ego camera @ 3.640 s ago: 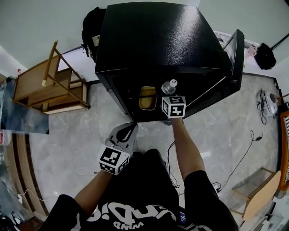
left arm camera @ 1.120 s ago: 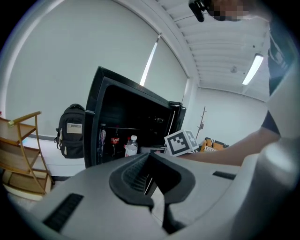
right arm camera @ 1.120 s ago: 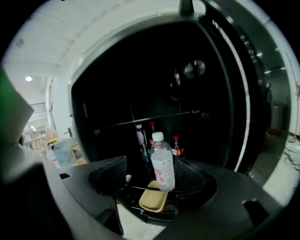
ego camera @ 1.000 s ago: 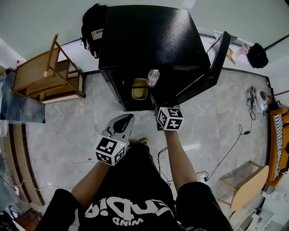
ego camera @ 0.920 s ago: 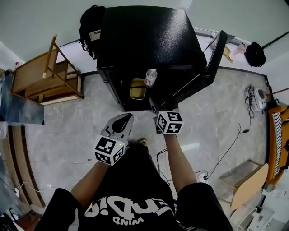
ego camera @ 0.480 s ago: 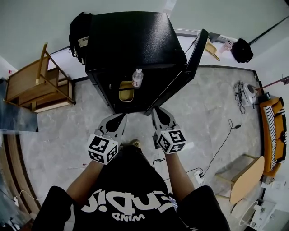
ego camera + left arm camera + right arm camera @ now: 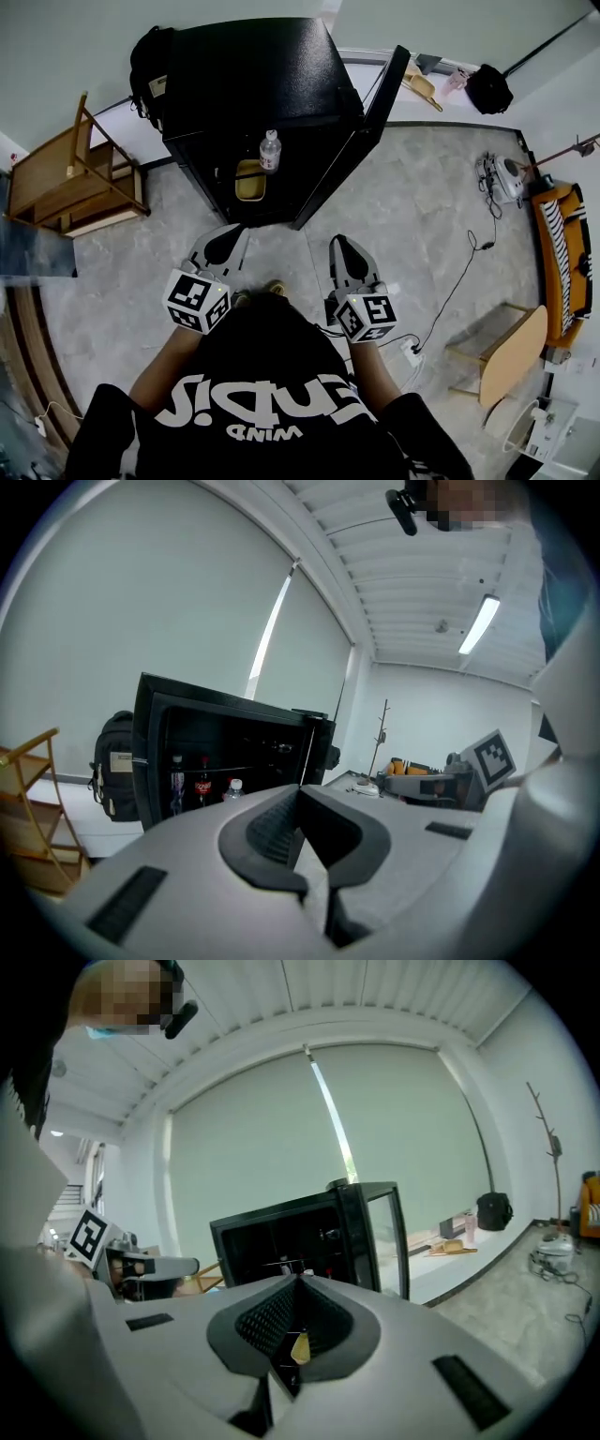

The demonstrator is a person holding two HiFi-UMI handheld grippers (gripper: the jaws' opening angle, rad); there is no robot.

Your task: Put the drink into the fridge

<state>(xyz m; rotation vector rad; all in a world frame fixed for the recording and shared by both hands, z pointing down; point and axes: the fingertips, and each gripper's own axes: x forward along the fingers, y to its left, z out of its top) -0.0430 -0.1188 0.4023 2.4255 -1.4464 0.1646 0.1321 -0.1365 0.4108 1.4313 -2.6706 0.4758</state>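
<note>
The drink, a clear bottle with a white cap (image 7: 269, 150), stands upright inside the open black fridge (image 7: 253, 84), next to a yellow container (image 7: 248, 180). The fridge door (image 7: 352, 141) is swung open on the right. Both grippers hang over the floor in front of the fridge, well away from the bottle. My left gripper (image 7: 228, 239) is shut and empty. My right gripper (image 7: 339, 246) is shut too, with nothing between its jaws. In the left gripper view the fridge (image 7: 225, 752) shows a cola bottle (image 7: 202, 785) on a shelf.
A wooden chair (image 7: 75, 178) stands left of the fridge, with a black backpack (image 7: 148, 56) beside it. Cables (image 7: 469, 272), a small appliance (image 7: 502, 178), an orange striped seat (image 7: 562, 253) and a wooden stool (image 7: 506, 352) lie to the right.
My right gripper has drawn back from the fridge opening toward the person and closed its jaws. The bottle stays standing inside. The whole view has backed away from the fridge.
</note>
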